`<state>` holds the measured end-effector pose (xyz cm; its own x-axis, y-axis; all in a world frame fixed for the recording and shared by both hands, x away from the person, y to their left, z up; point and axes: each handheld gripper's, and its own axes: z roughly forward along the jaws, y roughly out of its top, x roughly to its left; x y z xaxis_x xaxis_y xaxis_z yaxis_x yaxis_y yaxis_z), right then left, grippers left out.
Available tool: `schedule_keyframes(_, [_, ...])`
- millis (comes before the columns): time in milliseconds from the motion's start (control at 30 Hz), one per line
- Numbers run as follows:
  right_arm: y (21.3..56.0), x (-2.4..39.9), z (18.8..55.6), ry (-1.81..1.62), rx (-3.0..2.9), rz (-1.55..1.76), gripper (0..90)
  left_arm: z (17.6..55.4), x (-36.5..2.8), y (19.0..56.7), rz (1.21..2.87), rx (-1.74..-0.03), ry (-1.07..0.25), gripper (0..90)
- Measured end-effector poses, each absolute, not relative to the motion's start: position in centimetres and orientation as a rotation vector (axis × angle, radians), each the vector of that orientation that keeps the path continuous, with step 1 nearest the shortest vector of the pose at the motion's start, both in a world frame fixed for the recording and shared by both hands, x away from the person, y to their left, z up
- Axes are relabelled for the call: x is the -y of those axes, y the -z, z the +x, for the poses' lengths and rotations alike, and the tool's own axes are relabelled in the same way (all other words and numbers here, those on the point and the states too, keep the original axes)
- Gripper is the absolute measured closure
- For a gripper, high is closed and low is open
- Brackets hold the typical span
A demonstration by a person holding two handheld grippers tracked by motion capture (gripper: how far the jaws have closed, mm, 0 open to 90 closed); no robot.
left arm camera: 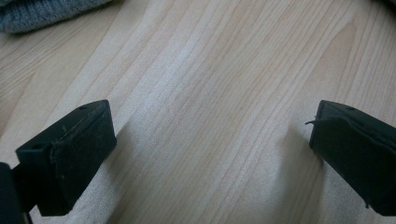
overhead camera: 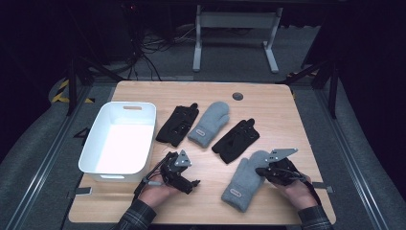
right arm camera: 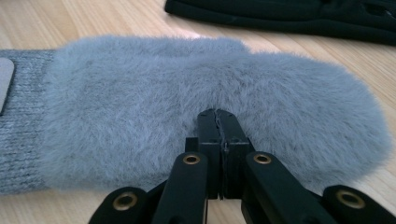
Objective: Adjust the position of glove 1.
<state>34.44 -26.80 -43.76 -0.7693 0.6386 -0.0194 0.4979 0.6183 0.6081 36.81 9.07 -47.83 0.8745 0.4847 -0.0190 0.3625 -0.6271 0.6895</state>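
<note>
The wooden table (overhead camera: 268, 103) carries a white tub (overhead camera: 119, 139) at its left side. To the right of the tub lie four items in a loose row: a black glove (overhead camera: 178, 124), a grey mitten (overhead camera: 209, 123), a second black glove (overhead camera: 236, 140), and nearer to me a second grey mitten (overhead camera: 243, 181).

My left gripper (overhead camera: 184, 179) rests low over bare wood, just in front of the tub's near right corner. Its jaws stand wide apart with nothing between them; in the left gripper view the wood grain runs uninterrupted across the gap, and a knitted grey cuff (left arm camera: 44, 13) shows at the upper left corner.

My right gripper (overhead camera: 268, 171) sits at the right edge of the near mitten, on its fluffy upper part. In the right gripper view the jaws are pressed together, tips against the fur of the mitten (right arm camera: 140, 107). Whether any fur is pinched between them, I cannot tell. The knitted cuff lies to the left in that view, and a black glove (right arm camera: 289, 16) lies beyond.
</note>
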Motion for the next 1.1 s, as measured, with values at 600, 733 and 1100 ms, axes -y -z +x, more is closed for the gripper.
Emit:
schedule_keyframes(600, [43.6,25.0,29.0,-1.028,-2.741,0.730,90.0,36.8,-9.1,47.8,2.313,-0.608,-0.218,0.6])
schedule_keyframes(733, [44.0,23.9,28.5,-1.039,-2.787,0.684,90.0,36.8,-9.1,47.8,2.314,-0.607,-0.218,0.6])
schedule_keyframes(1100, [44.7,20.1,29.6,-1.031,-2.865,0.568,90.0,36.8,-9.1,47.8,2.315,-0.607,-0.217,0.6])
